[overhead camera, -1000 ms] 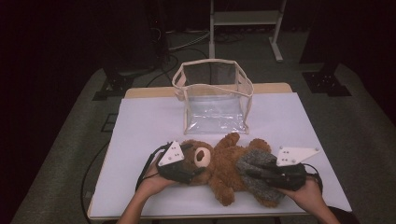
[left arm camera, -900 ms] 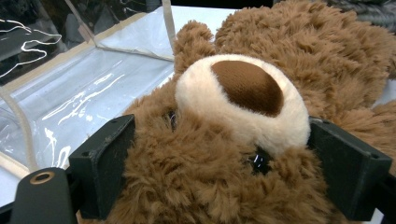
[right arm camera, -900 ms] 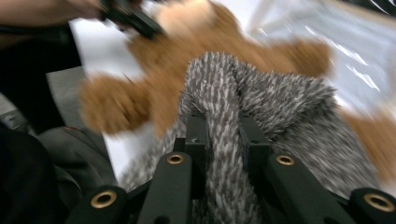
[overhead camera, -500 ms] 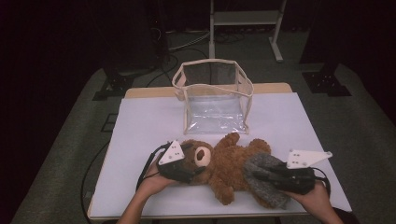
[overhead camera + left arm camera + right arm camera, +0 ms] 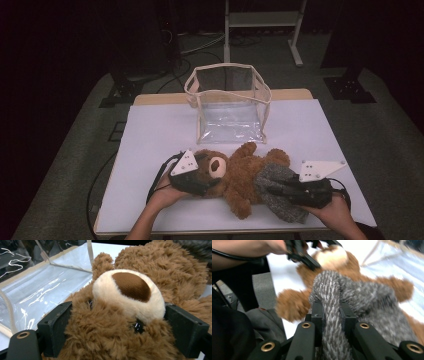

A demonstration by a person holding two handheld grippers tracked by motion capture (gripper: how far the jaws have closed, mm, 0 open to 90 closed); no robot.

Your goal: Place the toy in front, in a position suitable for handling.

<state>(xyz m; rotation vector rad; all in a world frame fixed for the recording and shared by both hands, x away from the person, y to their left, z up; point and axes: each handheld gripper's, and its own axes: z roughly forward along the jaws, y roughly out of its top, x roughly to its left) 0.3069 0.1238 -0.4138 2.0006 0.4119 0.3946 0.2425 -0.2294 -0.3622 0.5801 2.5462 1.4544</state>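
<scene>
Near edge of the surface point(image 5: 150, 150): a brown teddy bear point(image 5: 240, 175) lies on its back, head toward the left edge, feet toward the right, partly dressed in a grey knitted garment point(image 5: 277, 187) that covers its lower body.

Left gripper point(image 5: 200, 181), held in the person's left hand point(image 5: 162, 192): its two black fingers point(image 5: 56, 327) stand on either side of the bear's head, one against each cheek, with the cream muzzle and brown nose between and just above them. The fingers press into the fur, clasping the head. In the right gripper view the same gripper shows at the top, at the bear's head.

Right gripper point(image 5: 331, 315), held in the person's right hand point(image 5: 335, 212) near the right end of the near edge: its fingers point(image 5: 317, 322) are drawn close together and pinch a bunched fold of the grey knitted garment, which rises between them and runs on over the bear's body. The bear's brown limbs show on both sides of the fold.

Farther back, toward the middle of the far edge: a clear plastic bag point(image 5: 230, 102) with beige trim stands upright and open at the top, just beyond the bear's raised arm.
</scene>
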